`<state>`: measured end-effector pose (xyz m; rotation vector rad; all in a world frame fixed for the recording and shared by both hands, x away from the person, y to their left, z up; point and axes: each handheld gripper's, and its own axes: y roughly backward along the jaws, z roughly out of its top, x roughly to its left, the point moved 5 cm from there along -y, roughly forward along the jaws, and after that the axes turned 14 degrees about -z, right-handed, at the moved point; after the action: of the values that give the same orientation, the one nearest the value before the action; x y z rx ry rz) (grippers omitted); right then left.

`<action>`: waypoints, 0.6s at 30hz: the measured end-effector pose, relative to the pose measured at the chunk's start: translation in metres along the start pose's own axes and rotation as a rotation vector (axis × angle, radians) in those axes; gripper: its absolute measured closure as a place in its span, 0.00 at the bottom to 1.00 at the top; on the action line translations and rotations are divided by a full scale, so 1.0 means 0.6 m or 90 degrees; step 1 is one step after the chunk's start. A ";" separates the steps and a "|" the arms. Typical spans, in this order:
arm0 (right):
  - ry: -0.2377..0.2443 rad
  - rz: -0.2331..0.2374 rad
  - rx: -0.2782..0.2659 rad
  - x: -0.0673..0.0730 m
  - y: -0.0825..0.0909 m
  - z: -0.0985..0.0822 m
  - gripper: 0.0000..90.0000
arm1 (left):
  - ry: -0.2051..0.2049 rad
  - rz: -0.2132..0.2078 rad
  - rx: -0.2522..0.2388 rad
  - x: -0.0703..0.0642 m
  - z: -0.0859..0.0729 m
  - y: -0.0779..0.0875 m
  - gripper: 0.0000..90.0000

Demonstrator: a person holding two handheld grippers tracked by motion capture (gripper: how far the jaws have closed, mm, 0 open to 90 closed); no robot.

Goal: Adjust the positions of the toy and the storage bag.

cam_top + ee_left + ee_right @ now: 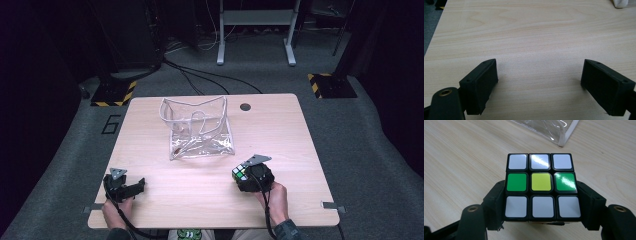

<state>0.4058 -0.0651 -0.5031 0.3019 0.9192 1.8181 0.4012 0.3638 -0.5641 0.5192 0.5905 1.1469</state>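
On a pale wooden table, my right gripper pinches a puzzle cube; the clear bag lies just ahead. My left gripper rests spread, empty

Pale wood-grain table, smooth and matt with a faint sheen. Clear, glossy plastic bag, creased, edged in white trim. Cube of black plastic with shiny stickers, white, green and yellow, catching glare. Matt black plastic on right gripper and left gripper, pads finely textured, brass-looking inserts in the arms. Grey, rough carpet around the table.
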 end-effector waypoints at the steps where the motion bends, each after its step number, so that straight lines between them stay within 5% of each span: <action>1: 0.000 0.002 0.000 0.001 -0.001 0.002 0.37 | 0.000 0.000 0.000 0.000 0.000 0.000 0.15; 18: 0.023 0.017 0.001 0.022 -0.020 0.031 0.37 | 0.000 0.001 -0.001 0.001 0.000 0.000 0.15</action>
<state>0.4190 -0.0431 -0.5019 0.2853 0.9458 1.8529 0.4015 0.3641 -0.5641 0.5190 0.5891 1.1481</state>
